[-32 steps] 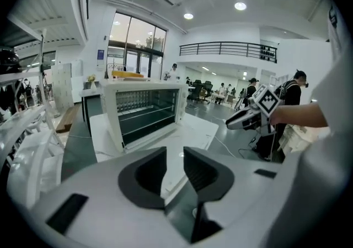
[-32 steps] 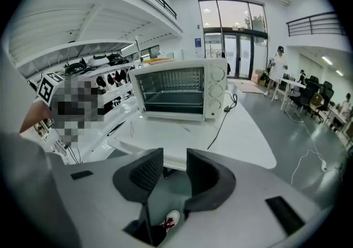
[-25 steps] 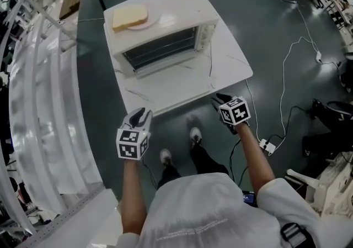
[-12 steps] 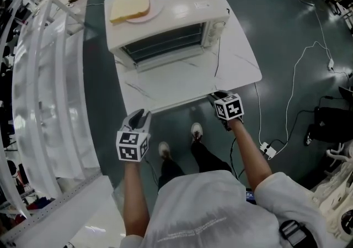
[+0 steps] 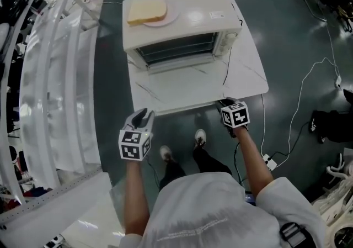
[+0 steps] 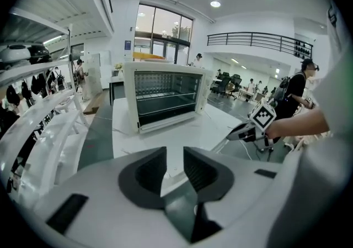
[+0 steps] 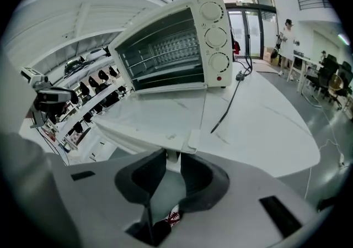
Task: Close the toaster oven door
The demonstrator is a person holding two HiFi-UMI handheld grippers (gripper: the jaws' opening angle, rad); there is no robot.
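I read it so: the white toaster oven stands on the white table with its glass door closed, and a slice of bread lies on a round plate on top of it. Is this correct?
Not quite: the door is open, not closed. The head view shows the white toaster oven on the white table with its glass door folded down flat in front. The slice of bread on the round plate on top is correct.

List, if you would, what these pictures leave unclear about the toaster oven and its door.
- Dials on the toaster oven: right gripper view, markings too small to read.
- Plate under the bread: head view, mostly covered by the bread.
- Whether the right gripper grips the door handle: right gripper view, its jaws have just been closing around it, contact too fine to see.
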